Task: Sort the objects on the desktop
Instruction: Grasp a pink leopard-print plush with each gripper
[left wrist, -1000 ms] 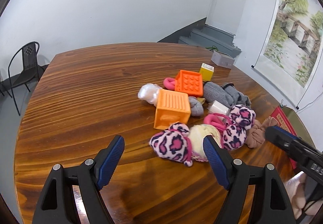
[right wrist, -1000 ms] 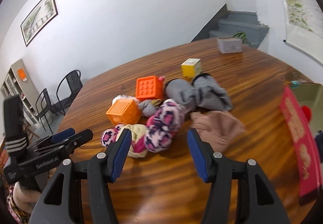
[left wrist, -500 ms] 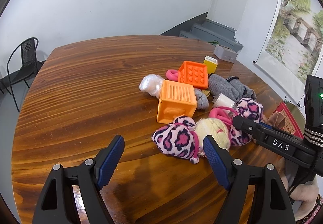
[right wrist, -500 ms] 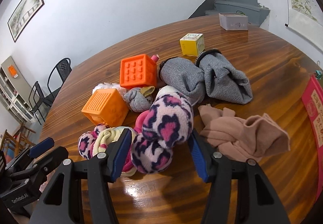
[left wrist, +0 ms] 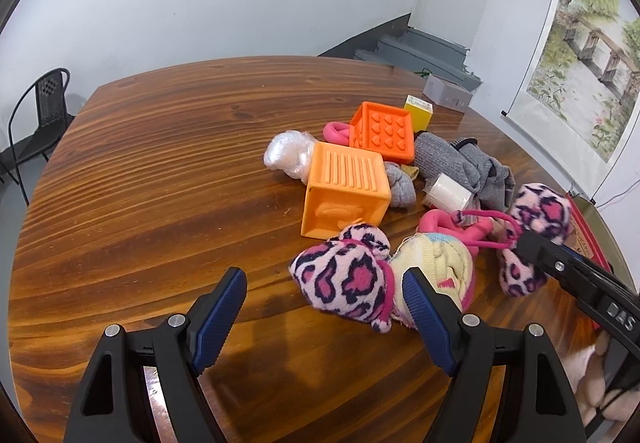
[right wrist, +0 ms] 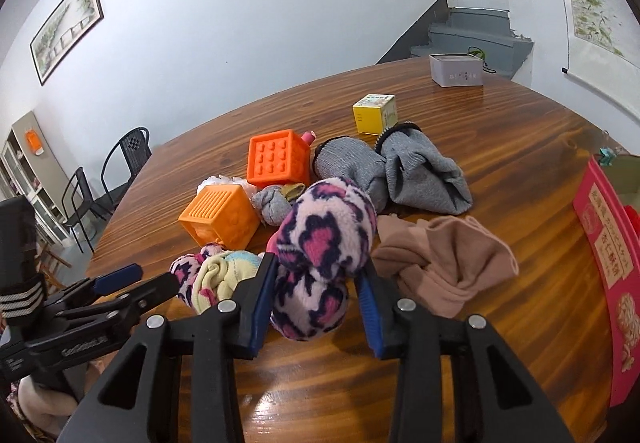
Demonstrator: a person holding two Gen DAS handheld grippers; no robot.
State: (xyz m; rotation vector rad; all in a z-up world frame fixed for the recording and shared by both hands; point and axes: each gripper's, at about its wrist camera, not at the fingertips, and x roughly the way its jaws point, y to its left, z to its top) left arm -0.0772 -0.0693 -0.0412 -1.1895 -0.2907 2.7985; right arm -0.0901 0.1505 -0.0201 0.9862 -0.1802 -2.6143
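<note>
A pile of rolled socks and toy cubes lies on the wooden table (left wrist: 160,163). My right gripper (right wrist: 316,283) has a pink leopard-print sock bundle (right wrist: 324,239) between its blue pads; the jaws are closing and both pads touch the fleece. My left gripper (left wrist: 322,279) stands open low over the table, just short of a second leopard-print bundle (left wrist: 344,279). A pale yellow sock (left wrist: 436,259) lies behind its right finger. Beyond are a light orange cube (left wrist: 344,191), a darker orange cube (left wrist: 384,131), grey socks (left wrist: 460,163) and a tan sock (right wrist: 444,263).
A yellow box (right wrist: 376,113) and a grey box (right wrist: 456,69) stand farther back. A red carton (right wrist: 604,243) lies at the table's right edge. A clear plastic bundle (left wrist: 288,157) sits left of the cubes. Black chairs (right wrist: 128,159) stand past the far-left edge.
My right gripper has come forward and down over the leopard-print bundle, and its jaws have narrowed onto it. My left gripper has drawn closer to the pile, jaws unchanged.
</note>
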